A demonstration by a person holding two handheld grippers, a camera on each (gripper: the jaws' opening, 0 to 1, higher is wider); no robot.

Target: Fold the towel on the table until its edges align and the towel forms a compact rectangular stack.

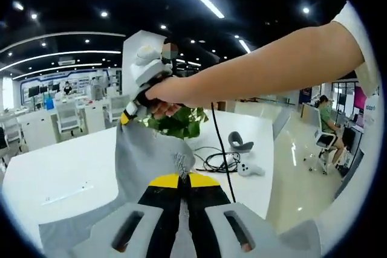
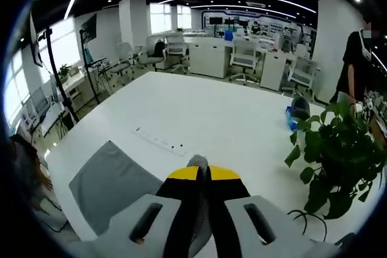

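Observation:
The grey towel (image 1: 148, 155) hangs in the air, stretched between both grippers. In the left gripper view my left gripper (image 1: 184, 180) is shut on one part of the cloth, its yellow-tipped jaws pressed together. Higher up, my right gripper (image 1: 128, 116) pinches another corner, held by a person's hand with the arm reaching in from the right. In the right gripper view the right gripper (image 2: 202, 173) is shut with a bit of grey cloth poking out at the tips. The rest of the towel (image 2: 109, 185) drapes down onto the white table (image 2: 217, 113).
A potted green plant (image 2: 332, 155) stands on the table's right side, also visible behind the towel (image 1: 178, 122). Black cables (image 1: 217, 161) and a white controller (image 1: 249, 169) lie beside it. A white power strip (image 2: 160, 140) lies mid-table. Desks and office chairs fill the room behind.

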